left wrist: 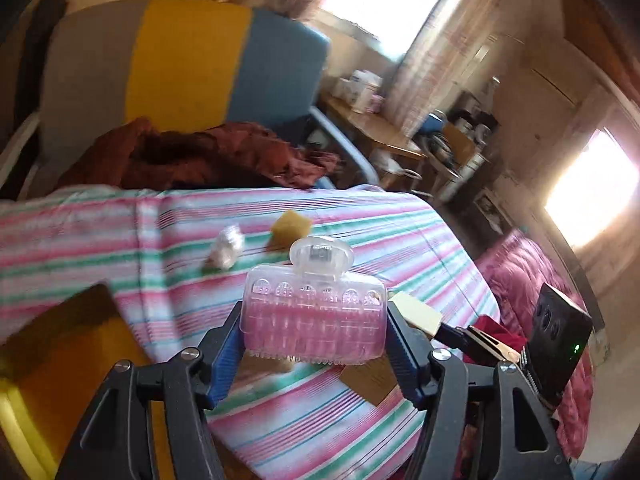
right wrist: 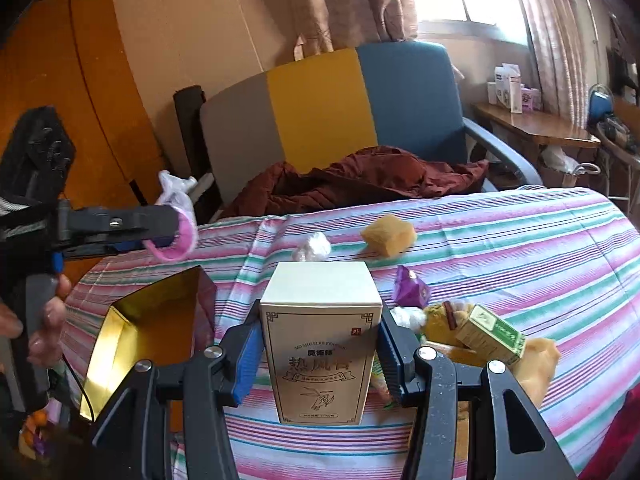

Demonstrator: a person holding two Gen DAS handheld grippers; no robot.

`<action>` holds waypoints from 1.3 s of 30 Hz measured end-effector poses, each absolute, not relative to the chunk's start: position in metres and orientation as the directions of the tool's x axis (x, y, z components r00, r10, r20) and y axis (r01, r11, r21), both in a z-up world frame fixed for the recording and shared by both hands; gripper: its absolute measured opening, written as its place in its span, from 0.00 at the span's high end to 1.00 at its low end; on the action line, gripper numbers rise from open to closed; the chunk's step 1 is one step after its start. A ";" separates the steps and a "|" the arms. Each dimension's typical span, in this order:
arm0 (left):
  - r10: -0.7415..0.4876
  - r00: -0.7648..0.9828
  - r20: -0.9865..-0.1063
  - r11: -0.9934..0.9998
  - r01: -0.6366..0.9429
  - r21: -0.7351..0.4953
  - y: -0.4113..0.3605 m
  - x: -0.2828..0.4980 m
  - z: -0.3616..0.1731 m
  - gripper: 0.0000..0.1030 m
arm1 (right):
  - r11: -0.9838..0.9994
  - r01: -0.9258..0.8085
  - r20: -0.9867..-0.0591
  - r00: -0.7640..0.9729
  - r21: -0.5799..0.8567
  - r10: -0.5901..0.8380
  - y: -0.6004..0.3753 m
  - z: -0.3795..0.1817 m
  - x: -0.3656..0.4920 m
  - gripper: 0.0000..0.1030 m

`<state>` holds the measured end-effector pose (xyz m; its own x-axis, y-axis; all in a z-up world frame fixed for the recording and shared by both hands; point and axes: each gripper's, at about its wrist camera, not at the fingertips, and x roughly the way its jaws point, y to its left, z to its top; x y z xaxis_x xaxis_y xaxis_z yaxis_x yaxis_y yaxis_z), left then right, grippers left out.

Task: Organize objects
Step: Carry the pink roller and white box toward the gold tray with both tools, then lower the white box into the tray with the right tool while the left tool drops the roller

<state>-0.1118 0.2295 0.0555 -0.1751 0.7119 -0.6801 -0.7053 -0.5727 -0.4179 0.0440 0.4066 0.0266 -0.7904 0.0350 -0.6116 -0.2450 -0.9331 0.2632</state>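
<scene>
My left gripper (left wrist: 315,322) is shut on a clear plastic brush with pink bristles (left wrist: 316,316), held above the striped tablecloth (left wrist: 160,240). In the right wrist view this gripper (right wrist: 172,230) shows at the left edge, a hand behind it, the pink brush (right wrist: 178,240) at its tips. My right gripper (right wrist: 320,320) is shut on an upright cream box with printed lettering (right wrist: 320,344). The left wrist view catches that cream box (left wrist: 416,312) at the lower right. An open gold-lined box (right wrist: 152,320) lies just left of the cream box.
A yellow sponge (right wrist: 388,236) and a crumpled white wrapper (right wrist: 312,248) lie farther back on the cloth. A purple packet (right wrist: 410,288), a small green-and-tan box (right wrist: 492,334) and yellow items crowd the right. Behind stands a grey, yellow and blue chair (right wrist: 320,108) holding a dark red cloth (right wrist: 360,184).
</scene>
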 end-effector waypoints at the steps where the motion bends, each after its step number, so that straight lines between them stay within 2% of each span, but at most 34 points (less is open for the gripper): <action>1: 0.707 -0.201 -0.678 -0.596 -0.685 -0.418 0.214 -0.112 0.055 0.36 | -0.934 -0.232 -0.611 -0.791 0.272 0.018 0.404 0.027 0.042 0.50; 5: 0.633 -0.315 -0.707 -0.723 -0.567 -0.395 0.155 -0.114 0.034 0.36 | -0.944 -0.146 -0.612 -0.788 0.294 -0.069 0.380 0.030 0.031 0.50; 9: 0.517 -0.444 -0.731 -0.835 -0.451 -0.317 0.080 -0.098 0.018 0.36 | -0.941 -0.029 -0.610 -0.768 0.337 -0.195 0.346 0.032 0.011 0.50; 15: 0.395 -0.528 -0.751 -0.914 -0.304 -0.267 0.004 -0.088 -0.013 0.36 | -0.932 0.151 -0.638 -0.692 0.330 -0.338 0.271 0.027 -0.029 0.50; 22: 0.362 -0.521 -0.773 -0.931 -0.241 -0.274 -0.022 -0.112 -0.038 0.36 | -0.910 0.247 -0.730 -0.542 0.334 -0.416 0.201 -0.004 -0.080 0.50; 25: 0.358 -0.518 -0.776 -0.933 -0.234 -0.274 -0.023 -0.138 -0.042 0.36 | -0.888 0.250 -0.752 -0.473 0.385 -0.459 0.187 -0.016 -0.096 0.50; 27: 0.363 -0.505 -0.783 -0.931 -0.237 -0.278 -0.020 -0.157 -0.043 0.33 | -0.876 0.256 -0.764 -0.429 0.408 -0.481 0.175 -0.023 -0.101 0.50; 29: 0.353 -0.507 -0.786 -0.935 -0.227 -0.273 -0.018 -0.172 -0.043 0.24 | -0.868 0.266 -0.774 -0.395 0.419 -0.495 0.162 -0.031 -0.105 0.50; 35: 0.330 -0.607 -0.723 -0.942 -0.167 -0.290 -0.040 -0.167 -0.017 0.22 | -0.831 0.230 -0.759 -0.340 0.506 -0.556 0.136 -0.045 -0.125 0.50; 37: 0.335 -0.621 -0.709 -0.939 -0.157 -0.306 -0.051 -0.159 -0.012 0.22 | -0.796 0.221 -0.732 -0.311 0.564 -0.606 0.128 -0.049 -0.133 0.43; 39: 0.322 -0.628 -0.709 -0.942 -0.142 -0.303 -0.061 -0.148 -0.010 0.21 | -0.775 0.191 -0.714 -0.303 0.603 -0.631 0.124 -0.051 -0.139 0.28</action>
<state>-0.1484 -0.0610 -0.0100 -0.6276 0.3222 -0.7088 -0.1417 -0.9424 -0.3029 -0.1394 0.1245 -0.0511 -0.3031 -0.6306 -0.7145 0.1913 -0.7748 0.6026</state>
